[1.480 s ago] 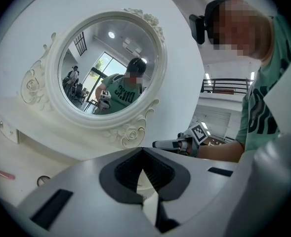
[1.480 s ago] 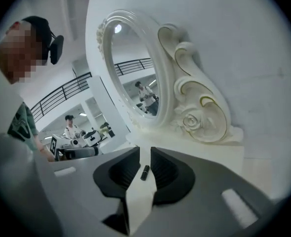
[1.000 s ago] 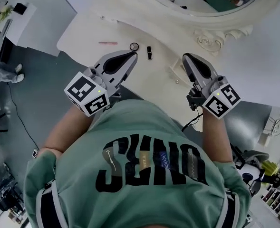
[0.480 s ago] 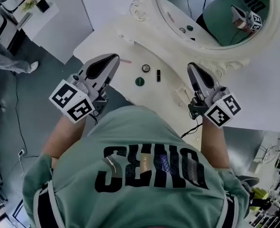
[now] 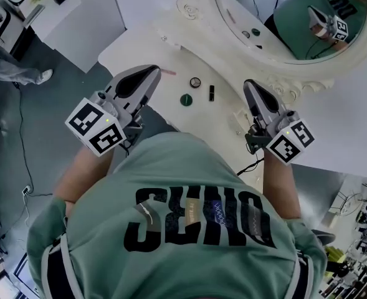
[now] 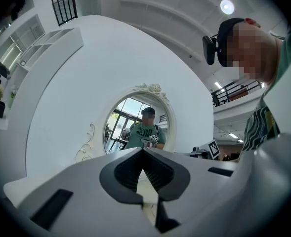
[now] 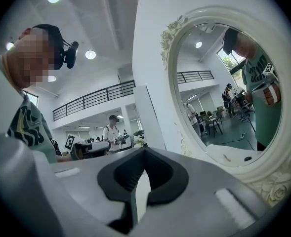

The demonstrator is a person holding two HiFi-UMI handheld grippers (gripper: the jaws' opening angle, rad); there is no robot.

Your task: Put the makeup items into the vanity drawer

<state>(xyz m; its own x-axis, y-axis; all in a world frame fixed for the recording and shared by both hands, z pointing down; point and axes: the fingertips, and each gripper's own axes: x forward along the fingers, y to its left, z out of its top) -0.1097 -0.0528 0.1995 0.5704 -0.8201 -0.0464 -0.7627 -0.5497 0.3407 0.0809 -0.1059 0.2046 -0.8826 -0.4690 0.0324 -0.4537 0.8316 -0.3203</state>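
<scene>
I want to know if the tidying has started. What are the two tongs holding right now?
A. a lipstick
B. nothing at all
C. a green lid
B: the left tongs and the right tongs are both shut with nothing in them, while the lipstick and the green lid lie on the table.

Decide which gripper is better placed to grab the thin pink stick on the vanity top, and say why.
Left, probably. The left gripper has its tips right beside the pink stick. The right gripper sits farther off, beyond the black tube. Both are shut and empty.
</scene>
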